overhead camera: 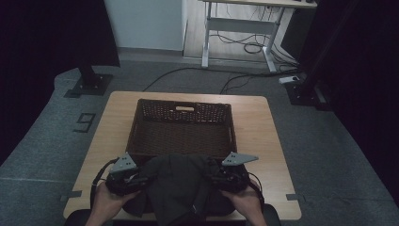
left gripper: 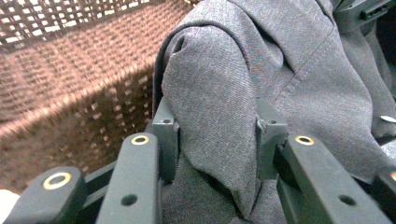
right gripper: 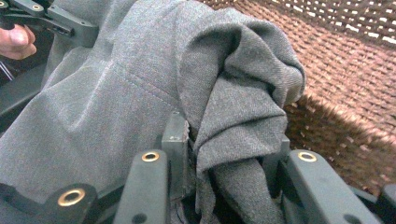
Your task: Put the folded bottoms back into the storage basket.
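Light wooden table (overhead camera: 263,136), rounded corners, standing on grey carpet floor (overhead camera: 329,155). Brown wicker basket (overhead camera: 181,126) sits square on tabletop, mid-table, handle slot in far wall. Dark grey garment (overhead camera: 181,188) at near edge, draping over basket's near rim.

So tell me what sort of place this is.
Probably a lab or recording room, not a home: a small wooden table on grey carpet, a height-adjustable desk with loose cables beneath, and dark curtains at the sides.
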`<state>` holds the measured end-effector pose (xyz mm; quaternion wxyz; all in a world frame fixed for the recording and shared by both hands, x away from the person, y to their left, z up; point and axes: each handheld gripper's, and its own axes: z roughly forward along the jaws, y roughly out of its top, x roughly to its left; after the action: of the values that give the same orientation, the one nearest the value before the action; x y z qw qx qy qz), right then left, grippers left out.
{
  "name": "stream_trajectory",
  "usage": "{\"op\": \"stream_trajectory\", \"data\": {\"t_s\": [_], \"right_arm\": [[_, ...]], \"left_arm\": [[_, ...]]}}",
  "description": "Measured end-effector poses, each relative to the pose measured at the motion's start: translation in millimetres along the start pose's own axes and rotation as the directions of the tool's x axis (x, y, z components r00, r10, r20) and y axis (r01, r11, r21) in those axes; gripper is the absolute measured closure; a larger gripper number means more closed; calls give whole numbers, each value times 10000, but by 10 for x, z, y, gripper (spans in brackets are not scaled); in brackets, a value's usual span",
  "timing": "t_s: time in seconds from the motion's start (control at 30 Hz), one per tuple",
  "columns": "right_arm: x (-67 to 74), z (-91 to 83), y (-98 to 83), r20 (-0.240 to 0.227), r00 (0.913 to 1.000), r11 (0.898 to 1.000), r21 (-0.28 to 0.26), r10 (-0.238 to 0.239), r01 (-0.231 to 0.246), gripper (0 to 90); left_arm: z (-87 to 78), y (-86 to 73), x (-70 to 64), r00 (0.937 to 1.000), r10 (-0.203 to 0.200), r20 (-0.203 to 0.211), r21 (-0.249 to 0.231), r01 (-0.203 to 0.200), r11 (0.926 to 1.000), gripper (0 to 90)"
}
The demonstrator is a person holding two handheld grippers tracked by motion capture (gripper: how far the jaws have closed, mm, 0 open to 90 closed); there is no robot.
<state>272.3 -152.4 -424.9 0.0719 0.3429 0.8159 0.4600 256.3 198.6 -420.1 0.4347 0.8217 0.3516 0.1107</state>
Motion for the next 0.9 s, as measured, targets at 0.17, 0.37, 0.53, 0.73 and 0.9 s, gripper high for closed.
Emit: {"op": "stream_trajectory", "data": {"t_s": [0.17,0.37,0.53,0.73,0.9], "right_arm": [[-5,-67,106,-62,9999,9998,-176,-96,95,635],[-35,-129,228,-139,9998,9993,-349,-104,99,635],[-75,-171,332,-160,9998,9991,-423,-67,60,636],[-137,-224,465,-296,9996,9983,-579,1,-18,636],[-193,-292,580,-623,9980,9968,-789,77,-126,635]], "left_arm": [[-81,137,12,9998,184,-10,-114,-184,9998,618],[-139,268,49,9997,231,54,-307,-229,9993,617],[-151,357,88,9997,201,168,-308,-195,9993,618],[-187,511,136,9995,214,252,-370,-205,9991,617],[-248,658,162,9992,313,247,-575,-299,9979,617]]}}
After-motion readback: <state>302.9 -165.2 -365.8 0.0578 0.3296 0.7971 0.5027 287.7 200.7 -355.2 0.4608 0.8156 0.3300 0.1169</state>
